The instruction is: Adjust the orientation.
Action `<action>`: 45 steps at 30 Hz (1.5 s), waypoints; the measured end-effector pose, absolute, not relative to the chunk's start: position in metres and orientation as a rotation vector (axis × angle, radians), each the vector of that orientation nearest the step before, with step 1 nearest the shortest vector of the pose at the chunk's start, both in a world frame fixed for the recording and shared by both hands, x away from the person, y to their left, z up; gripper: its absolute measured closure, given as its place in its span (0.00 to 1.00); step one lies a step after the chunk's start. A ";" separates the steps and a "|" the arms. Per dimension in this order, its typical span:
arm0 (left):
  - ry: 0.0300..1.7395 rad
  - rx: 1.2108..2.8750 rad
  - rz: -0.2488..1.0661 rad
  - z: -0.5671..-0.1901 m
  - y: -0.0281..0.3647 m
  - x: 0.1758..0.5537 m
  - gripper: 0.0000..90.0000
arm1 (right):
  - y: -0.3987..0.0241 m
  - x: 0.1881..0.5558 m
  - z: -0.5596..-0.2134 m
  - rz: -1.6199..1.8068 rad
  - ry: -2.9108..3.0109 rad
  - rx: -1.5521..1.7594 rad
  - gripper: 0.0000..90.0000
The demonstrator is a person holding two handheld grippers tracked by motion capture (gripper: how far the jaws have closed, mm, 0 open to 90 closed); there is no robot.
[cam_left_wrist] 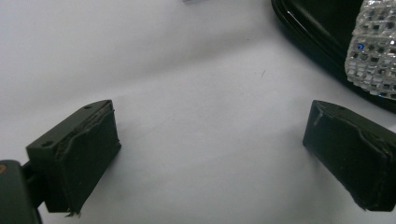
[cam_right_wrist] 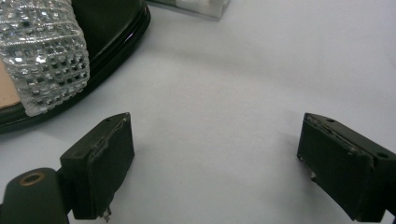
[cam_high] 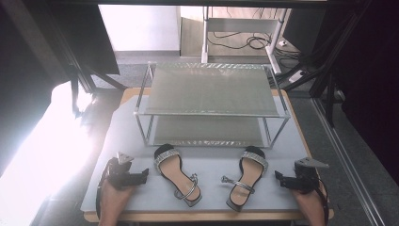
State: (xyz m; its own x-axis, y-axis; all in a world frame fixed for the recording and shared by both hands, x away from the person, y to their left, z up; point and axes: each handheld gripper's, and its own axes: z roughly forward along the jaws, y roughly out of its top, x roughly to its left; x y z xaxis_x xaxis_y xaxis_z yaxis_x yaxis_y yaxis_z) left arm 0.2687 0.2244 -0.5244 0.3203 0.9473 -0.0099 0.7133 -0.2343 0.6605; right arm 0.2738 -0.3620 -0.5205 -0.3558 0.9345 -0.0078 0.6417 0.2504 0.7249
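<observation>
Sandals, a black pair with rhinestone straps, lay on the grey tabletop (cam_high: 211, 165) in front of a two-tier metal shoe rack (cam_high: 211, 101). At the far left, the left tool (cam_high: 143, 176) rested on the tabletop, its jaws apart with nothing between them, just beside the left black rhinestone-strapped sandal (cam_high: 176, 174). Right of that lay the right black rhinestone-strapped sandal (cam_high: 244, 181). Farthest right, the right tool (cam_high: 278, 178) sat near it, jaws likewise apart and empty.
</observation>
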 end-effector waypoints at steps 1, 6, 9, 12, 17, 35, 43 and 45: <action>1.459 2.026 0.539 -0.524 0.224 0.269 0.04 | -0.362 0.274 -0.520 0.889 2.087 1.434 0.12; 1.462 2.020 0.538 -0.524 0.224 0.268 0.04 | -0.362 0.274 -0.520 0.889 2.087 1.433 0.12; 1.462 2.017 0.538 -0.525 0.224 0.268 0.04 | -0.362 0.274 -0.520 0.888 2.089 1.433 0.12; 1.461 2.018 0.540 -0.525 0.224 0.268 0.04 | -0.362 0.274 -0.520 0.886 2.090 1.433 0.12; 1.461 2.016 0.539 -0.525 0.224 0.268 0.04 | -0.361 0.274 -0.520 0.877 2.090 1.434 0.12; 1.443 2.040 0.534 -0.524 0.217 0.279 0.00 | -0.362 0.274 -0.521 0.889 2.093 1.433 0.10; 1.436 2.047 0.524 -0.524 0.210 0.293 0.00 | -0.362 0.274 -0.521 0.889 2.091 1.430 0.10; 1.434 2.048 0.517 -0.524 0.207 0.297 0.00 | -0.362 0.274 -0.521 0.889 2.091 1.429 0.10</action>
State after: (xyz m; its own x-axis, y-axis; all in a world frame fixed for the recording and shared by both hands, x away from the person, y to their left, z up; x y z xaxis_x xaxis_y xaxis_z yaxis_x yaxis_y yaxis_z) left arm 0.2966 0.2071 -0.5242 0.3470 0.9378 -0.0144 0.7128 -0.2537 0.6538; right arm 0.2738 -0.3616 -0.5208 -0.3594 0.9331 -0.0093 0.6410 0.2541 0.7243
